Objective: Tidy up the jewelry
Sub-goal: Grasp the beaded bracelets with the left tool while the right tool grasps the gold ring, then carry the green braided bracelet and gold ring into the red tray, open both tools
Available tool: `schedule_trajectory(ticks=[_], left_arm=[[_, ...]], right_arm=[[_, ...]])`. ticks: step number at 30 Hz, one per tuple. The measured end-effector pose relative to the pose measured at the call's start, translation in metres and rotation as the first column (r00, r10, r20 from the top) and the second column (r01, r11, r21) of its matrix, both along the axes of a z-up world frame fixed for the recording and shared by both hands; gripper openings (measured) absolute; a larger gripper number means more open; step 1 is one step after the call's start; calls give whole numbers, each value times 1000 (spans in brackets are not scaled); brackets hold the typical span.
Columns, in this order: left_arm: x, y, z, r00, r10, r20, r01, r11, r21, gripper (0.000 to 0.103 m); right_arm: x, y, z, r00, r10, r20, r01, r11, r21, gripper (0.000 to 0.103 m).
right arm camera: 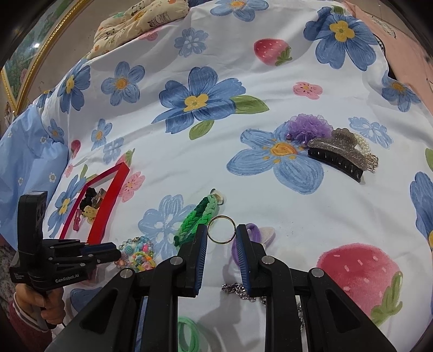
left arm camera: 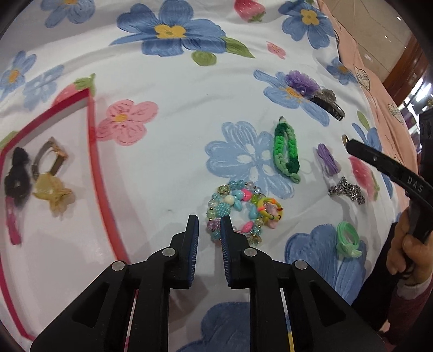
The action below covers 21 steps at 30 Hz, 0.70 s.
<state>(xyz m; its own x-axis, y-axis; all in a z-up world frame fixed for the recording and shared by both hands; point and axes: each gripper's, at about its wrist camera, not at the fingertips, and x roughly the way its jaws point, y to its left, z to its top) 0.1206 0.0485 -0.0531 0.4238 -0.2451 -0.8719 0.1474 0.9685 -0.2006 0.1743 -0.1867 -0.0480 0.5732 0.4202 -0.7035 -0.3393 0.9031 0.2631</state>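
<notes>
The right gripper [right arm camera: 222, 232] pinches a thin metal ring [right arm camera: 221, 229] above the floral bedsheet [right arm camera: 216, 168]. The left gripper [left arm camera: 209, 223], marked "GenRobot.AI", hovers narrowly parted, empty, beside the beaded bracelet [left arm camera: 238, 211].

Floral bedsheet [right arm camera: 222, 168] with strawberries, panda-print cushion [right arm camera: 135, 19], gilt picture frame [right arm camera: 29, 62], pink cloth [left arm camera: 379, 89]

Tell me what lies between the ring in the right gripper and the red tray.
The metal ring, pinched in the right gripper, has the green braided bracelet and the left gripper between it and the red tray.
</notes>
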Motion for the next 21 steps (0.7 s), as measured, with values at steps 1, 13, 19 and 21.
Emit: schedule_trajectory(ticks=[1,13,19,21], left_arm=[[-2,-1,3,1000,-5,8,5,1000,-8,14],[19,-64,12,993,-112,38,112,994,-8,33],[52,-100,3,990,-133,37,133,991,21,49],[63,-108,-9,991,-131,10,130,991,44,49]], right_arm=[[-1,0,0,1000,2,-1,-2,1000,3,22],[-12,-16,3,1000,-18,-1,18,1000,15,22],[-11,-29,2,999,-44,-3,44,999,19,22],[-10,-32,0,999,-49,-9,49,999,22,22]])
